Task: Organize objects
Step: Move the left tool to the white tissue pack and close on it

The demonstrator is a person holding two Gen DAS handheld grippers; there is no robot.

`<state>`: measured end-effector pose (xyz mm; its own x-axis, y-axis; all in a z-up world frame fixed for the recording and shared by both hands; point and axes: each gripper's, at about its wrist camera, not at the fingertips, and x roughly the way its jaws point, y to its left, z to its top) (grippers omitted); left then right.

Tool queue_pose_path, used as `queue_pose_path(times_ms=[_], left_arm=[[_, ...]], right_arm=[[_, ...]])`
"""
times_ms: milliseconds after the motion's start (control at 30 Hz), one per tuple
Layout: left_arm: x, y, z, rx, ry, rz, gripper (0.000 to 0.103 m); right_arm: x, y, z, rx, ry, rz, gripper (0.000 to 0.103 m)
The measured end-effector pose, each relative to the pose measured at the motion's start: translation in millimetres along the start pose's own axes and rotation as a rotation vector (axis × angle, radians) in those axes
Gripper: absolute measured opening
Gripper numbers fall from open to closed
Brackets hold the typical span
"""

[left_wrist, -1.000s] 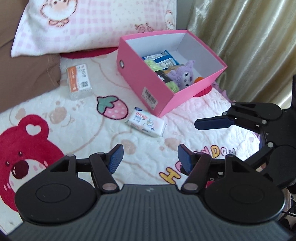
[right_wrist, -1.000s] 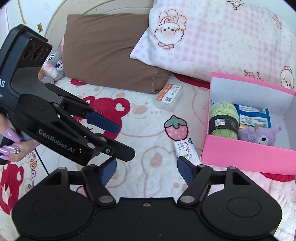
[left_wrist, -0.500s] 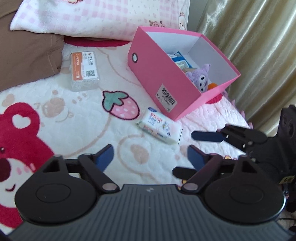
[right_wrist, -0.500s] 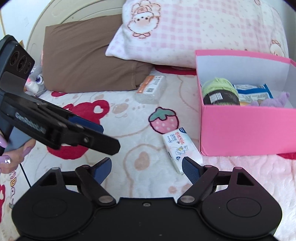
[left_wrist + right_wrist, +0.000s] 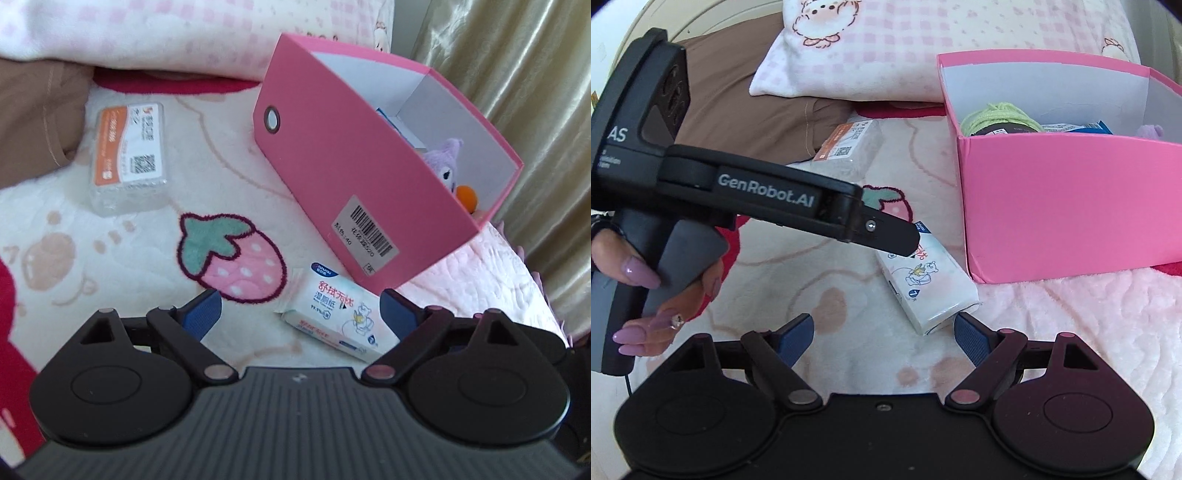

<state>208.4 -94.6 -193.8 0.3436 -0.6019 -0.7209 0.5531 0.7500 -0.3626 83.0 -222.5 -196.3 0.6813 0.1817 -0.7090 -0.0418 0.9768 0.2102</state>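
A white wet-wipes pack [image 5: 334, 318] lies on the bedspread just in front of a pink box [image 5: 354, 177]. My left gripper [image 5: 301, 314] is open, low over the bed, with the pack between its fingers, nearer the right one. In the right wrist view the left gripper's finger [image 5: 886, 232] reaches over the pack [image 5: 925, 284]. My right gripper [image 5: 884, 338] is open and empty, with the pack's near end between its fingertips. The pink box [image 5: 1071, 199] holds green yarn [image 5: 1001, 118], a blue packet [image 5: 1075, 127] and a purple plush toy [image 5: 445, 162].
A clear plastic box with an orange label [image 5: 127, 155] lies left of the pink box, near a brown pillow [image 5: 746, 110]. A pink checked pillow [image 5: 923, 48] lies behind. A gold curtain [image 5: 535, 92] hangs at the right.
Both grippers have moved forward and down towards the wet-wipes pack. The left gripper now reaches the pack and the right gripper's fingertips flank its near end. Both stay open.
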Motion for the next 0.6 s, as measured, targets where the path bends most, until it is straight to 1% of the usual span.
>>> queue_pose_path(times_ms=[67, 133, 167, 200, 233, 300, 333, 400, 467, 533, 600], left_arm=[[8, -1, 1, 0.003, 0.005, -0.002, 0.092], [13, -3, 1, 0.002, 0.027, 0.010, 0.088], [14, -2, 1, -0.012, 0.034, 0.011, 0.080], [14, -1, 0, -0.025, 0.034, 0.008, 0.068], [12, 2, 0, -0.038, 0.039, -0.002, 0.062], [8, 10, -1, -0.100, 0.052, -0.063, 0.042], [7, 14, -3, -0.140, 0.057, -0.086, 0.040], [2, 19, -8, -0.181, 0.068, -0.097, 0.036], [-4, 20, -15, -0.216, 0.087, -0.104, 0.035], [-12, 20, -24, -0.262, 0.111, -0.129, 0.035], [-20, 15, -32, -0.261, 0.134, -0.161, 0.036]], right_arm=[[4, -4, 0, 0.014, -0.009, -0.011, 0.086], [6, -8, 0, 0.039, -0.011, -0.006, 0.086], [8, -8, 0, 0.043, -0.009, -0.004, 0.087], [9, -7, 0, 0.035, -0.007, -0.004, 0.088], [9, -6, 0, 0.024, -0.008, -0.002, 0.088], [10, -4, 0, 0.005, -0.009, -0.004, 0.088], [9, -3, -1, 0.002, -0.009, 0.000, 0.088], [7, -3, 0, 0.001, -0.003, 0.007, 0.088], [5, -2, 1, -0.024, 0.017, 0.017, 0.088], [2, -1, 1, -0.045, 0.013, 0.017, 0.088], [1, -2, 1, -0.054, 0.021, 0.012, 0.089]])
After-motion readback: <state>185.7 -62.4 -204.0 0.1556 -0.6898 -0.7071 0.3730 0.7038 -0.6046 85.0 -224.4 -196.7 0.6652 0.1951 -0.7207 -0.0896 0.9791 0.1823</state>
